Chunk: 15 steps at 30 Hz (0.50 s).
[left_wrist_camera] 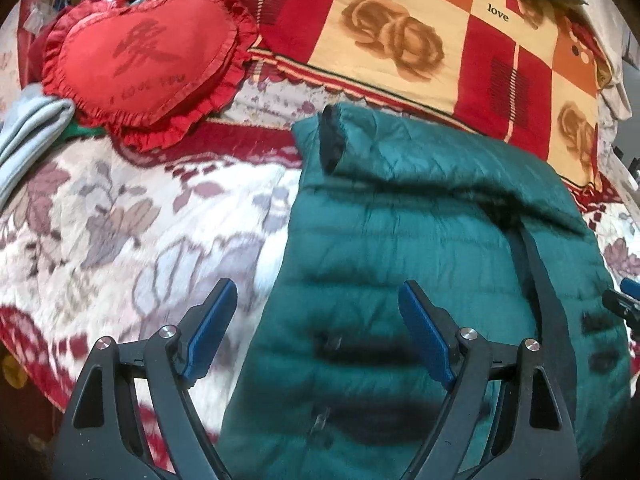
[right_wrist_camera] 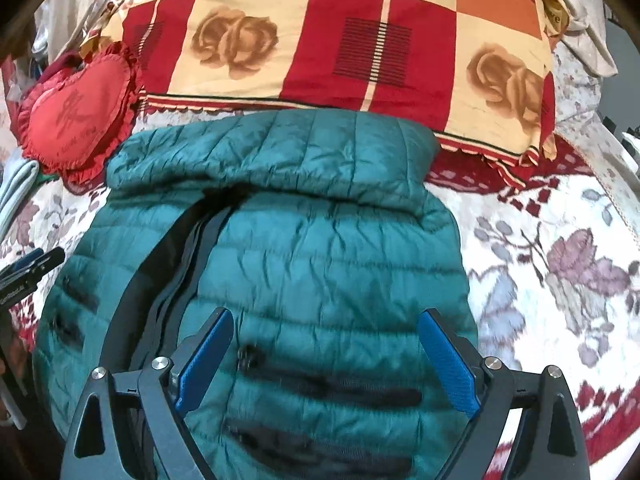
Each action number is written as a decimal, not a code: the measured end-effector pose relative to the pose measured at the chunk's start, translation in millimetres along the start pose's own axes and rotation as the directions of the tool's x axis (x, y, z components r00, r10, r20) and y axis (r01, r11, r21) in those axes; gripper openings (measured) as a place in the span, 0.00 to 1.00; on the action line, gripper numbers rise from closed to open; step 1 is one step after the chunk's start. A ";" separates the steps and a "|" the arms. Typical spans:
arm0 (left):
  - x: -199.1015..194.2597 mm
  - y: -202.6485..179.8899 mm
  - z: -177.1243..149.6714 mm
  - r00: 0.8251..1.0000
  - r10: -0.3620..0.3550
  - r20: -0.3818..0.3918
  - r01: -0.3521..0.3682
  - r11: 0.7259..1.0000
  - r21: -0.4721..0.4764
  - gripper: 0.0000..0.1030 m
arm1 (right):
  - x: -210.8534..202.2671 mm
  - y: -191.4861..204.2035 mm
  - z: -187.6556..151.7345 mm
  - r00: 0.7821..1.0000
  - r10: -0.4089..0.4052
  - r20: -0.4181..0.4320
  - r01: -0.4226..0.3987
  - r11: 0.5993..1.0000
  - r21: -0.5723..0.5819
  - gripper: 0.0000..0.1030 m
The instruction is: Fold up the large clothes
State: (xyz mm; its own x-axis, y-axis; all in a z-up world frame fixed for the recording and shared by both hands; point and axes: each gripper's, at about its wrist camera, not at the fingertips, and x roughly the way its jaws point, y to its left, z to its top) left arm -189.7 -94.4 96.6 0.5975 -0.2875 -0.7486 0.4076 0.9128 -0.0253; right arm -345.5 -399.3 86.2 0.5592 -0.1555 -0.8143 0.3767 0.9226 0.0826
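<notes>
A teal quilted puffer jacket [left_wrist_camera: 420, 240] [right_wrist_camera: 320, 248] lies flat on the flowered bed cover, its black zipper strip [right_wrist_camera: 192, 240] running down the middle. A sleeve is folded across the top, its dark cuff [left_wrist_camera: 334, 140] at the left. My left gripper [left_wrist_camera: 318, 322] hovers open above the jacket's left edge, nothing between its blue pads. My right gripper [right_wrist_camera: 326, 350] hangs open over the jacket's right half, also holding nothing. The tip of the right gripper [left_wrist_camera: 622, 304] shows at the left wrist view's right edge. The left gripper [right_wrist_camera: 32, 266] shows at the right wrist view's left edge.
A red heart-shaped frilled cushion [left_wrist_camera: 148, 56] [right_wrist_camera: 80, 116] lies at the back left. A red and cream checked quilt with roses [left_wrist_camera: 420, 36] [right_wrist_camera: 340, 40] is piled along the back. Folded pale grey cloth [left_wrist_camera: 28, 136] sits at the far left. The flowered cover [left_wrist_camera: 132, 216] [right_wrist_camera: 560, 264] surrounds the jacket.
</notes>
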 end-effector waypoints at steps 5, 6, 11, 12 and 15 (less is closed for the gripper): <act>-9.2 16.9 -27.6 0.999 -0.020 -0.042 0.019 0.999 -0.033 0.81 | -6.5 -0.1 -16.6 1.000 -0.001 -0.002 0.001 1.000 0.008 0.89; -9.7 20.0 -32.0 0.998 -0.028 -0.054 0.025 0.999 -0.046 0.81 | -7.3 0.0 -19.4 1.000 0.002 -0.005 -0.002 1.000 0.011 0.89; -17.7 34.7 -54.0 0.995 -0.050 -0.086 0.042 0.995 -0.094 0.81 | -14.5 1.7 -32.7 1.000 0.003 -0.015 -0.003 1.000 0.005 0.89; -21.6 37.7 -57.3 0.996 -0.049 -0.080 0.041 0.994 -0.097 0.81 | -16.2 1.4 -34.2 1.000 0.004 -0.016 -0.004 1.000 0.006 0.89; -27.9 45.3 -64.3 0.996 -0.046 -0.082 0.038 0.994 -0.101 0.81 | -25.5 -2.5 -42.3 1.000 0.012 -0.016 -0.012 1.000 0.018 0.89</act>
State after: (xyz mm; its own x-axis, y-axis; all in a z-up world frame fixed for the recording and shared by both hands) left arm -232.3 -26.4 73.7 0.5192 -0.3044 -0.7986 0.3580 0.9260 -0.1202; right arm -392.0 -382.7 82.5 0.5518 -0.1383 -0.8224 0.3831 0.9180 0.1027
